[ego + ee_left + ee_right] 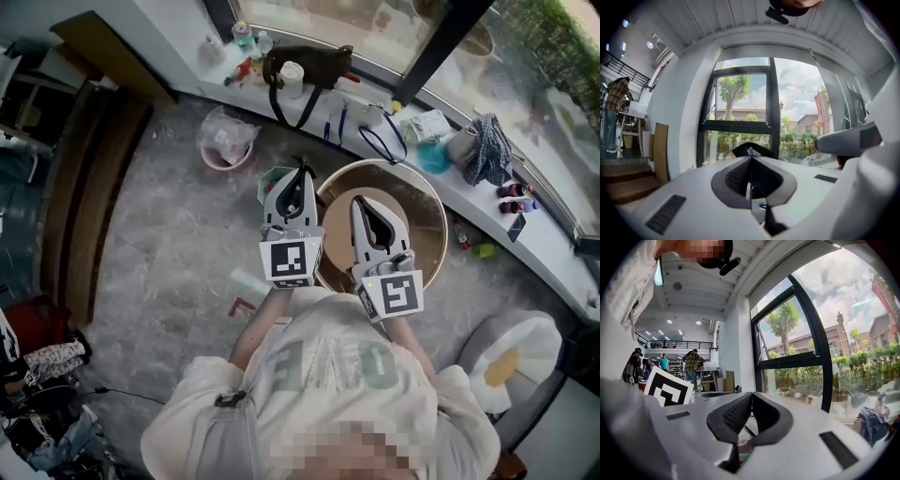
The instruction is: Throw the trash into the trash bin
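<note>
In the head view both grippers are held up level in front of the person's chest. My left gripper (pixel 300 171) (pixel 751 157) is shut, and a small dark wrapper (pixel 752 149) with a white crease pokes out past its tips. My right gripper (pixel 367 202) (pixel 751 394) is beside it over the round brown table (pixel 427 211), with its pads together and nothing between them. A pink trash bin (pixel 225 142) lined with a clear bag stands on the floor, ahead and to the left of the left gripper. A white cup (pixel 248 284) and a red scrap (pixel 241 307) lie on the floor near the person's left side.
A long windowsill (pixel 441 173) carries a black bag (pixel 309 64), bottles, cloth and small clutter. Wooden steps (pixel 89 197) run along the left. A white seat (pixel 511 361) stands at lower right. Both gripper views face large windows (pixel 740 108).
</note>
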`<control>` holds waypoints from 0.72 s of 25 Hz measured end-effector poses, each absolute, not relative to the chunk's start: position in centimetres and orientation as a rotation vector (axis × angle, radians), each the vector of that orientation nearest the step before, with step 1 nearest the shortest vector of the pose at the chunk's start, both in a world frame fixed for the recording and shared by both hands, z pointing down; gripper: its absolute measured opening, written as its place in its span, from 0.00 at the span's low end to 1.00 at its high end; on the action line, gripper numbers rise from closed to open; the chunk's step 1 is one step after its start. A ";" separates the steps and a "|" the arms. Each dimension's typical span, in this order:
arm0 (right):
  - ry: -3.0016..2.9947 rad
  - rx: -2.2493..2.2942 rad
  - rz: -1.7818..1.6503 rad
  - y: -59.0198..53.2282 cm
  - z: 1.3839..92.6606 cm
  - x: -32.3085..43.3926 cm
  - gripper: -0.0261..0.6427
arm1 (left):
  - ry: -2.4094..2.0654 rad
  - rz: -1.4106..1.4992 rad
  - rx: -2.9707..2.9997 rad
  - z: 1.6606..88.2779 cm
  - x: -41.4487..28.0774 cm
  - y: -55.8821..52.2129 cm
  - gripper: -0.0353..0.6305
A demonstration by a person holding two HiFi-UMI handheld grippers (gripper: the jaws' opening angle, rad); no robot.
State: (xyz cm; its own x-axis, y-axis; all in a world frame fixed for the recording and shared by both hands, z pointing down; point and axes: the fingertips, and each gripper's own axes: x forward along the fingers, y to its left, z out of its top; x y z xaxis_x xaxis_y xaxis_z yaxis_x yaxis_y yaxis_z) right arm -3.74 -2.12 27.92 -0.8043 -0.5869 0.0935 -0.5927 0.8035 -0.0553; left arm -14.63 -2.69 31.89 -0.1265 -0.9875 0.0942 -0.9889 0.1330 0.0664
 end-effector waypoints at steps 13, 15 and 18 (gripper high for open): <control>-2.881 0.953 0.182 -3.7 30.1 -6.3 0.06 | -2.240 -0.070 1.956 32.2 -16.8 -3.3 0.07; -2.864 0.937 0.206 -4.0 31.3 -7.1 0.06 | -2.232 -0.066 1.918 33.8 -17.9 -3.3 0.07; -2.815 0.874 0.246 -4.2 34.4 -8.7 0.06 | -2.205 -0.046 1.801 37.8 -20.2 -2.6 0.07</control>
